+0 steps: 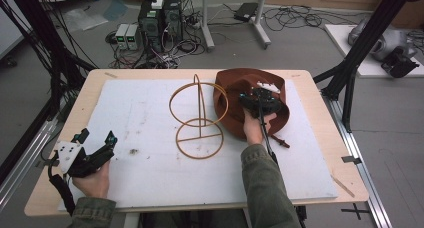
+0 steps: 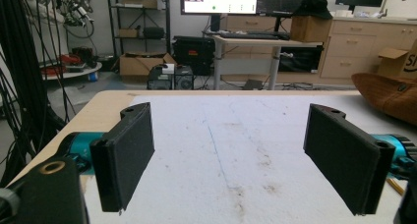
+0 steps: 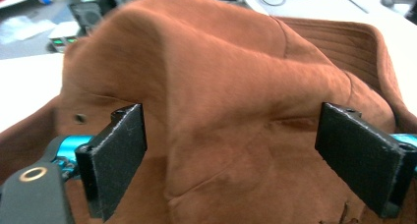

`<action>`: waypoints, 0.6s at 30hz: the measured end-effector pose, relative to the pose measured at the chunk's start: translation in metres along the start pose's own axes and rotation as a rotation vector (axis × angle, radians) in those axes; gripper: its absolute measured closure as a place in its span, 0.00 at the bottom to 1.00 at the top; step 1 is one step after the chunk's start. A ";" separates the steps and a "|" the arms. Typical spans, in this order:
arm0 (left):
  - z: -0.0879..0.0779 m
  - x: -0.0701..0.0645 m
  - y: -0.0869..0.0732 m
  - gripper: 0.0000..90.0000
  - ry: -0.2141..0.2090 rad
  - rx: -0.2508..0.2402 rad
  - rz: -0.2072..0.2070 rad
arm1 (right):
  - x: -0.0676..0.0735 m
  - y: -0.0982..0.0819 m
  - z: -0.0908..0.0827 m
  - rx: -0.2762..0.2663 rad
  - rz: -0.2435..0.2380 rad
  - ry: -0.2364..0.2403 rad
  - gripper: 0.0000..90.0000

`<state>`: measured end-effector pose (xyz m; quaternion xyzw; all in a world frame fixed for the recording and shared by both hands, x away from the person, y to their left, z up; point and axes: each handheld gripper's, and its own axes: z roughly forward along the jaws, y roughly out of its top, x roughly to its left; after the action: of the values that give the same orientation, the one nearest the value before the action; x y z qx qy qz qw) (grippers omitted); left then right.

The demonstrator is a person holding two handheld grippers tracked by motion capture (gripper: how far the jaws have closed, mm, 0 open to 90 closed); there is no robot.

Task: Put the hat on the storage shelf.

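Note:
A brown felt hat lies on the white mat at the table's right centre, beside a wooden wire hat stand with a round base ring and an upright hoop. My right gripper hovers over the hat, open. In the right gripper view the hat's crown bulges up between the two spread pads, which stand on either side of it without pinching it. My left gripper rests open at the mat's left edge. In the left gripper view it has bare mat between its jaws and the hat far right.
The white mat covers most of the wooden table. A thin dark hat cord trails from the brim toward the right. Black frame posts stand at both table sides, and computers and cables lie on the floor beyond the far edge.

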<state>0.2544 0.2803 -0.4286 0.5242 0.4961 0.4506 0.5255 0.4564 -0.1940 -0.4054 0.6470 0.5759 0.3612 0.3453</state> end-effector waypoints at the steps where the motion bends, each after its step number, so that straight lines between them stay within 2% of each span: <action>1: 0.000 0.000 0.000 0.22 0.000 0.000 0.000 | 0.000 -0.001 0.003 0.017 -0.001 0.000 0.13; 4: 0.001 -0.001 -0.001 0.22 -0.004 0.004 0.004 | 0.000 -0.003 0.008 0.032 -0.004 -0.010 0.13; 5: 0.001 -0.001 -0.001 0.22 -0.004 0.008 0.006 | 0.003 -0.005 0.011 0.020 -0.048 -0.035 0.13; 7: 0.001 -0.001 -0.001 0.22 -0.004 0.008 0.006 | 0.004 -0.006 0.011 0.020 -0.054 -0.036 0.13; 10: 0.001 0.000 -0.001 0.22 -0.004 0.008 0.005 | 0.002 -0.005 0.014 0.028 -0.029 -0.002 0.32; 13: 0.001 0.000 -0.002 0.22 -0.006 0.008 0.003 | -0.003 -0.002 0.013 0.062 0.073 0.080 0.60; 14: 0.001 0.000 -0.002 0.22 -0.006 0.008 0.003 | -0.003 -0.002 0.013 0.062 0.073 0.080 0.60; 15: 0.002 0.000 -0.002 0.22 -0.008 0.011 0.002 | -0.005 -0.003 0.015 0.095 0.101 0.107 0.85; 16: 0.002 0.000 -0.002 0.22 -0.009 0.010 0.001 | -0.005 -0.003 0.016 0.113 0.105 0.112 0.93; 18: 0.002 0.000 -0.002 0.22 -0.009 0.011 0.003 | -0.004 -0.005 0.017 0.135 0.098 0.091 0.97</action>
<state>0.2560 0.2800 -0.4308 0.5297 0.4953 0.4462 0.5244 0.4682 -0.1985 -0.4185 0.6790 0.5817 0.3672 0.2565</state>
